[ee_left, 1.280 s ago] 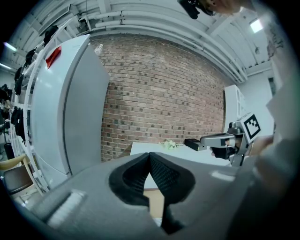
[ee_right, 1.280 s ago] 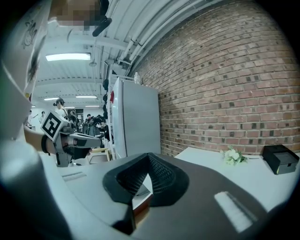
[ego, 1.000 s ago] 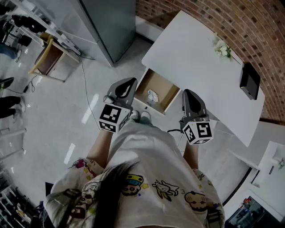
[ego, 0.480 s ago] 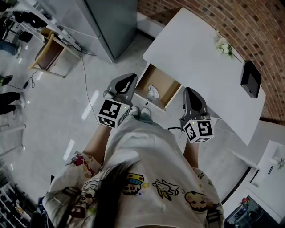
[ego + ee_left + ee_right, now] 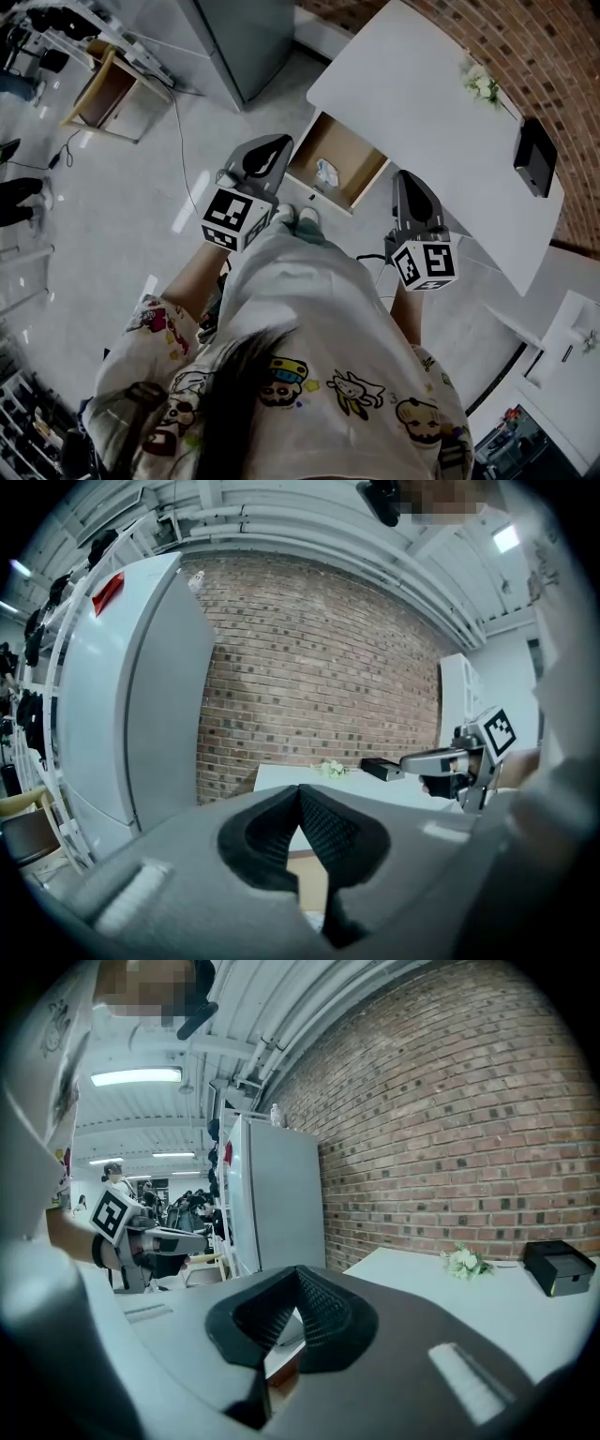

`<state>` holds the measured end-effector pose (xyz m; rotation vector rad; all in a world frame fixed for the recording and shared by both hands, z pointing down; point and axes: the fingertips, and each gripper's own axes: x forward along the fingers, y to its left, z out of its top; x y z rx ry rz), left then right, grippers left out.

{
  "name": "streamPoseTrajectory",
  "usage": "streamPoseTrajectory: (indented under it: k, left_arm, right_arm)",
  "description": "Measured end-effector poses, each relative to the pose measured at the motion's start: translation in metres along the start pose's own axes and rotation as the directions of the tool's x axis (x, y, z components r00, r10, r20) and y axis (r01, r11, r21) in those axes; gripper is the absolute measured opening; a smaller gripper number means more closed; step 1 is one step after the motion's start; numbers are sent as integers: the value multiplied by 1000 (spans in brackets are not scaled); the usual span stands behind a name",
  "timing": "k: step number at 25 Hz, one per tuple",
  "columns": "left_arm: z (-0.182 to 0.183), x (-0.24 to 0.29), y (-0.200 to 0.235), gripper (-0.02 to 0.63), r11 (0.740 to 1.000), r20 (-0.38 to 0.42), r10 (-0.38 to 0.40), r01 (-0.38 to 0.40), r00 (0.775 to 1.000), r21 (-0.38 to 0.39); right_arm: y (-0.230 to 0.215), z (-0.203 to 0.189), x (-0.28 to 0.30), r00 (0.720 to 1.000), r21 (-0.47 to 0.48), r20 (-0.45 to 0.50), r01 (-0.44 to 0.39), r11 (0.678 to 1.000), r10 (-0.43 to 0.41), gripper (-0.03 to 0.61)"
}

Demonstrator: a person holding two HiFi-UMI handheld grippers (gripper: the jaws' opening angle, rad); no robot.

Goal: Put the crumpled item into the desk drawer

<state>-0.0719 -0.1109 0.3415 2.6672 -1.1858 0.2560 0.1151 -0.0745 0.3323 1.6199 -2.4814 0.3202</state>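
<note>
2 large things back the scene: a brick wall (image 5: 534,42) along the far side and a grey fridge (image 5: 246,37) to its left, standing on a pale floor (image 5: 112,216). A white desk (image 5: 422,103) stands against the wall. A person in a cartoon-print shirt (image 5: 319,375) stands in front of the desk, holding 1 claw in each hand. A wooden shelf (image 5: 101,89) stands on the floor, well left of the fridge.

The drawer (image 5: 361,155) is pulled out from the desk's near edge toward the person, and its wooden inside is open to view.

The left claw (image 5: 279,142) sits just beside the drawer's left front corner and points toward the desk. Its jaws are closed, tips touching, with nothing between them. The right claw (image 5: 403,175) sits to the right of the drawer at the desk's near edge. Its jaws are also closed tip to tip and empty.

A black box (image 5: 534,157) lies on the desk at its far right end, and a small bunch of white flowers (image 5: 480,84) lies near the wall, left of the box.

The white crumpled item (image 5: 326,172) lies on the drawer's bottom, toward its front, apart from both claws.
</note>
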Motion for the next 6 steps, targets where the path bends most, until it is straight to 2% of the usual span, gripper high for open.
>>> streamPoseTrajectory:
  k: [6]
  left_arm:
    - [2,8,-7,0,999,1,-39,39,999,25]
  right_arm:
    - [-5,3,-4,1000,-8,17,14,1000,-14,9]
